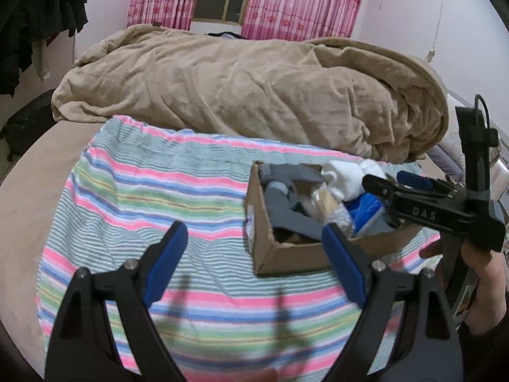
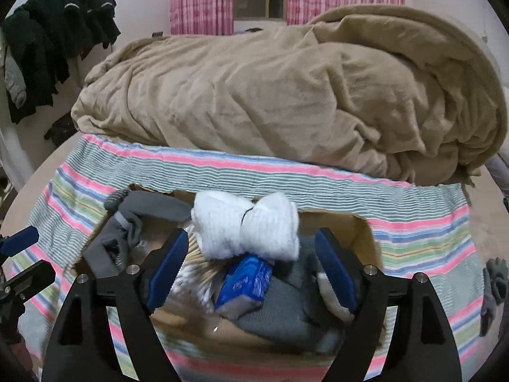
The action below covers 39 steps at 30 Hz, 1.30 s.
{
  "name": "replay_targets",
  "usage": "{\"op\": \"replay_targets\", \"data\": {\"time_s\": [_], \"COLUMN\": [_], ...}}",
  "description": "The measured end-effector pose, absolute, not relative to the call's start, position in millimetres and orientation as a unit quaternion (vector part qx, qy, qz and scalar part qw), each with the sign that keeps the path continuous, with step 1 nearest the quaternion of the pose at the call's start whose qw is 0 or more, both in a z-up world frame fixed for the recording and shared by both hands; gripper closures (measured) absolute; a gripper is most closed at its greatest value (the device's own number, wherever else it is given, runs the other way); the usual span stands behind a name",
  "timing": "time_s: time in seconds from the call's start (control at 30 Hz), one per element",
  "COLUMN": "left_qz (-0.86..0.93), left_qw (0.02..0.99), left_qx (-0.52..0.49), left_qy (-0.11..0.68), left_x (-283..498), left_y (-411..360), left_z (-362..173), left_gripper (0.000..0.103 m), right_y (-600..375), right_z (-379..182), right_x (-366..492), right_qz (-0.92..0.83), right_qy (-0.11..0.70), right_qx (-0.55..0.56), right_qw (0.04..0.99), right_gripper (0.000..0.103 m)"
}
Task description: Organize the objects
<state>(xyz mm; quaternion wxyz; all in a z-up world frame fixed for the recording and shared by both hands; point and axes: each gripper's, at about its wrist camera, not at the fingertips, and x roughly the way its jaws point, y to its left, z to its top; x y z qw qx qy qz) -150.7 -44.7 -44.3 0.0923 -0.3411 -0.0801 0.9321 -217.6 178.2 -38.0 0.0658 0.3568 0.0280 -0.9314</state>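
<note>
A cardboard box [image 1: 286, 254] sits on the striped towel [image 1: 143, 197] on the bed, to the right in the left wrist view. It holds grey socks [image 2: 149, 210], a white sock bundle [image 2: 245, 229], a blue packet [image 2: 248, 280] and cotton swabs [image 2: 197, 273]. My left gripper [image 1: 254, 242] is open and empty above the towel, left of the box. My right gripper [image 2: 251, 254] is open over the box, with the white bundle just beyond its tips and nothing between its pads. It also shows from the side in the left wrist view [image 1: 381, 184].
A bunched beige blanket [image 1: 254, 86] lies behind the towel. A grey glove [image 2: 496, 280] lies on the towel at the right edge. Dark clothes [image 2: 47, 38] hang at the left wall. Pink curtains [image 1: 286, 3] cover the window.
</note>
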Motion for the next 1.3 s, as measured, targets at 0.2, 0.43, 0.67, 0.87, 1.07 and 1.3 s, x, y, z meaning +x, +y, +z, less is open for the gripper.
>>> {"op": "replay_targets", "data": {"time_s": [0.2,0.43,0.67,0.87,1.07,1.3], "left_qz": [0.935,0.934,0.935,0.937,0.937,0.942], "left_qw": [0.100,0.099,0.096,0.079,0.065,0.047], "left_qx": [-0.332,-0.338,-0.339,-0.336,-0.342,-0.332], "left_qy": [-0.079,-0.063,-0.048,-0.052,-0.020,-0.016], "left_x": [-124,-89,-50,-18,13,46], "left_y": [-39,-25,-11,-5,17,34], "left_z": [-27,-16,-10,-3,-2,12], "left_gripper": [0.015,0.015,0.013,0.009,0.007,0.006], "right_y": [182,175,179,186,191,198], "right_z": [-16,3,13,14,19,24], "right_x": [-181,-125,-75,-38,-8,20], "right_qz": [-0.937,-0.940,-0.936,-0.937,-0.939,-0.941], "right_qy": [0.031,0.022,-0.007,-0.023,-0.030,-0.030], "right_qx": [0.344,0.332,0.341,0.339,0.331,0.324], "right_qw": [0.059,0.073,0.084,0.084,0.089,0.093], "right_gripper": [0.018,0.018,0.018,0.018,0.018,0.018]}}
